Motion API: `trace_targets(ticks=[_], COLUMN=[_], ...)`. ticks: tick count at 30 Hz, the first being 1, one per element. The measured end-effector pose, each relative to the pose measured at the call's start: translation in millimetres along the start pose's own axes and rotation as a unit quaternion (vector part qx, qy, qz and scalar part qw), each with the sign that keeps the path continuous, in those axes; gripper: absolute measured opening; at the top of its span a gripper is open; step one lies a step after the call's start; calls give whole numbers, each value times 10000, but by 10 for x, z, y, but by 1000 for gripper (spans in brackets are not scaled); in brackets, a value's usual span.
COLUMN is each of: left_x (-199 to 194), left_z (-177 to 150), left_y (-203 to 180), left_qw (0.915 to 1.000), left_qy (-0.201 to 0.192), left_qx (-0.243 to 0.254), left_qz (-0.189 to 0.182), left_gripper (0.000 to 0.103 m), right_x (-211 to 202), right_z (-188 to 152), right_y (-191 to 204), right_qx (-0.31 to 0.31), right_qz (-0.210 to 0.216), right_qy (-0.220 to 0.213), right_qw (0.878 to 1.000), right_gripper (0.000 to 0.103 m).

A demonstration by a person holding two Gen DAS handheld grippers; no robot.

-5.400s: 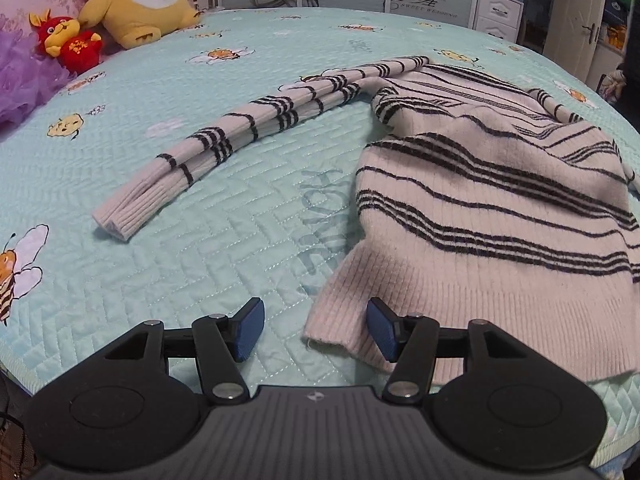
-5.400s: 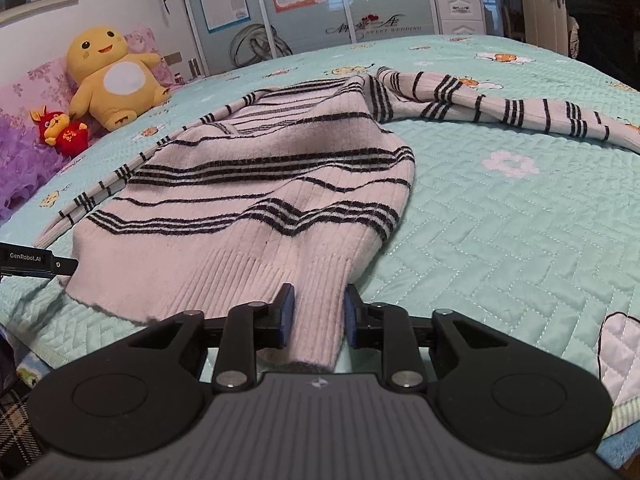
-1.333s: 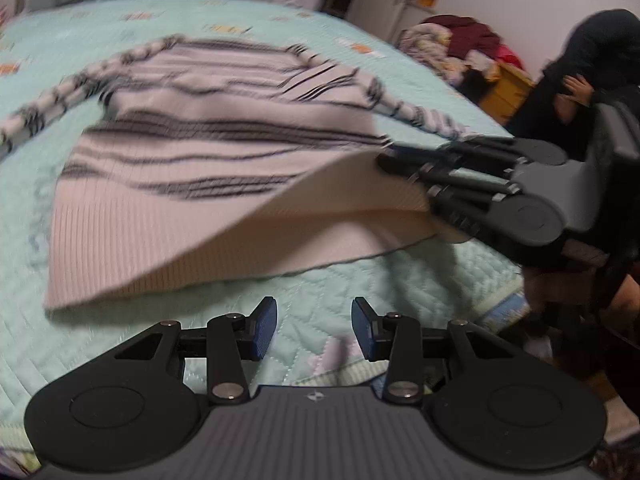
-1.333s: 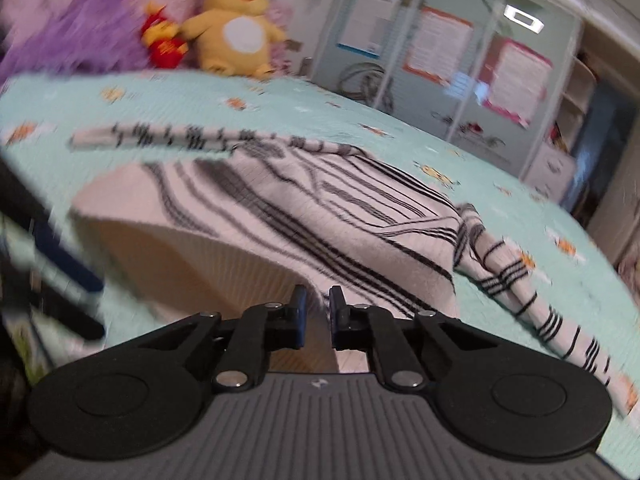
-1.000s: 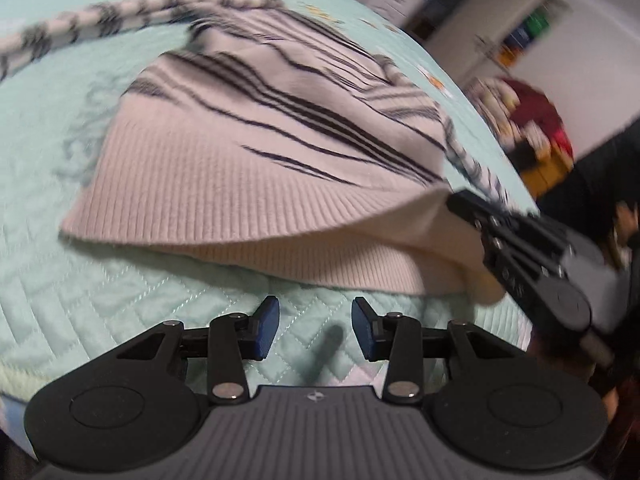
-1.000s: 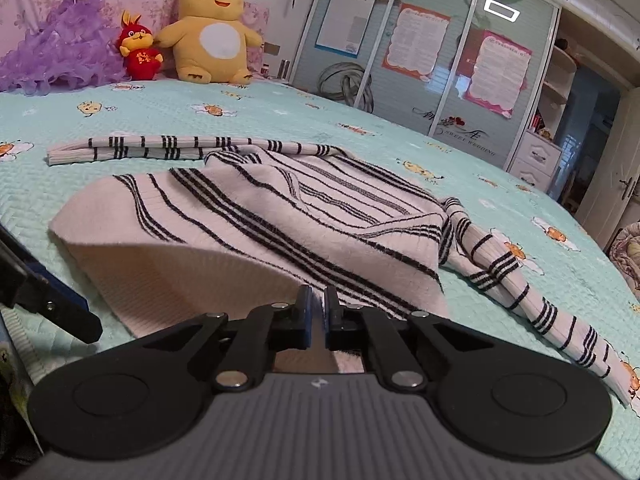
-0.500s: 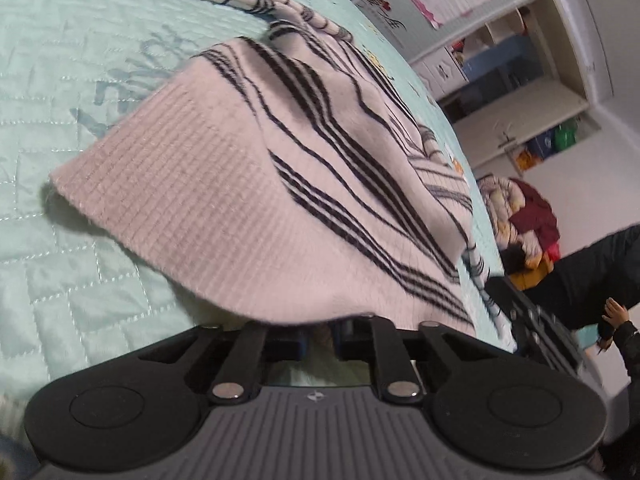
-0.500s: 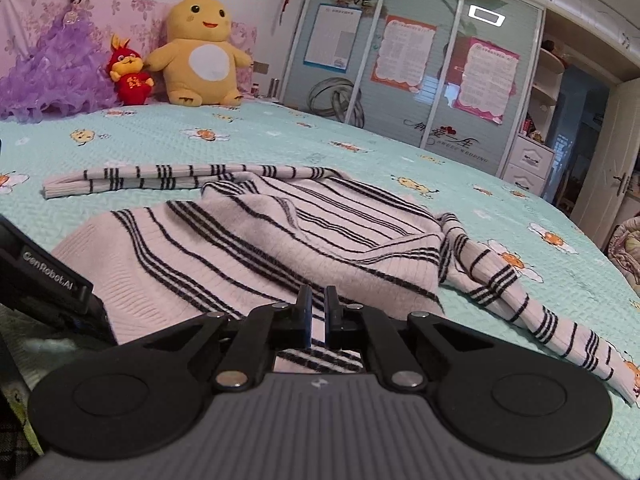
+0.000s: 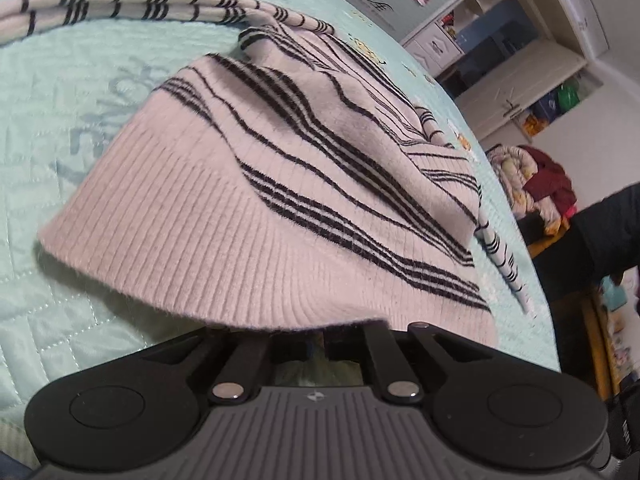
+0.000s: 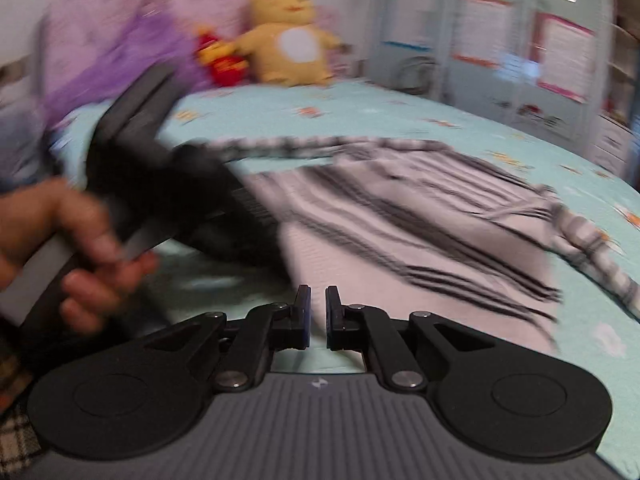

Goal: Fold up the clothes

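While the blur in the right wrist view hides detail, counts first: two grippers, one striped sweater, two sleeves, two plush toys, one hand in view.

- Right gripper (image 10: 316, 312): jaws drawn in to a narrow slit. Can't tell whether any fabric is in it.
- Left gripper (image 9: 316, 340): jaws have just clenched, with the ribbed hem of the sweater (image 9: 280, 200) draped over them and hiding the tips. The hem corner is lifted off the bedspread (image 9: 60, 80). From the right wrist view it's a dark smear at the sweater's left hem corner, with the person's left hand (image 10: 60, 248) wrapped round the handle.
- Sweater sits on the teal quilted bedspread by the near edge. Hem faces both cameras, shoulder end points away, so the long axis runs from the near edge toward the far side of the bed.
- First sleeve (image 9: 120, 4) lies stretched straight out leftward from the shoulder, across that axis. Second sleeve (image 9: 500, 252) trails down along the right flank.
- Far end, by the wall: yellow plush (image 10: 292, 48) with a red plush (image 10: 218, 60) just beside it on its left, and purple frilly fabric (image 10: 120, 52) further left.
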State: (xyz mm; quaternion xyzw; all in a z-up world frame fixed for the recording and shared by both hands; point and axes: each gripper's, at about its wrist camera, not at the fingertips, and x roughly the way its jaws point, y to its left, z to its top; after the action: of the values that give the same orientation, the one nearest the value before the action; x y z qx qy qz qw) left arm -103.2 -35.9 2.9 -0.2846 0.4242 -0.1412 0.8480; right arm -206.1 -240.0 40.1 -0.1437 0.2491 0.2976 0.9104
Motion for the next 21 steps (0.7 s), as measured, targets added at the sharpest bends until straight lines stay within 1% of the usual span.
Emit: trace_targets(ticks=[1, 3, 5, 7, 8, 9, 12, 14, 15, 17, 18, 19, 20, 21], left_x=[-5, -10, -8, 9, 18, 25, 29, 32, 37, 37, 32, 23, 11, -7], left_z=[-3, -15, -23, -31, -35, -35, -42, -47, -49, -60, -67, -74, -79, -84], left_y=[-9, -13, -6, 7, 12, 19, 41, 54, 53, 27, 7, -14, -33, -51], left_qw=[10000, 10000, 10000, 10000, 9999, 9999, 9997, 9995, 9996, 9998, 9999, 9999, 9998, 9998], left_qy=[10, 24, 35, 43, 38, 28, -11, -38, -54, -92, -110, -129, -147, -157], left_qx=[38, 75, 26, -60, -100, -132, -231, -292, -281, -159, -79, -1, 67, 123], left_qz=[36, 61, 43, 7, -13, -32, -57, -72, -72, -37, -2, 36, 69, 99], left_gripper=[6, 6, 6, 6, 6, 6, 6, 6, 6, 6, 6, 6, 5, 4], right_x=[46, 136, 186, 204, 206, 218, 278, 350, 383, 423, 439, 454, 470, 478], right_z=[6, 20, 8, -23, -39, -47, -54, -47, -41, -5, 27, 60, 93, 133], right_y=[46, 114, 194, 267, 290, 293, 281, 259, 238, 169, 128, 87, 46, 3], right_qx=[-149, -479, -931, -1275, -1372, -1390, -1361, -1391, -1402, -1312, -1225, -1138, -1050, -994], right_qz=[-70, -351, -707, -883, -886, -861, -802, -886, -939, -1014, -1035, -1057, -1078, -1143], right_qy=[9, 7, -61, -114, -140, -140, -87, -32, -21, -40, -37, -34, -30, -44], right_qw=[9999, 9982, 9931, 9878, 9865, 9864, 9874, 9863, 9857, 9861, 9870, 9879, 9886, 9884], right_gripper=[6, 7, 16, 52, 55, 56, 54, 54, 54, 49, 38, 21, 15, 3])
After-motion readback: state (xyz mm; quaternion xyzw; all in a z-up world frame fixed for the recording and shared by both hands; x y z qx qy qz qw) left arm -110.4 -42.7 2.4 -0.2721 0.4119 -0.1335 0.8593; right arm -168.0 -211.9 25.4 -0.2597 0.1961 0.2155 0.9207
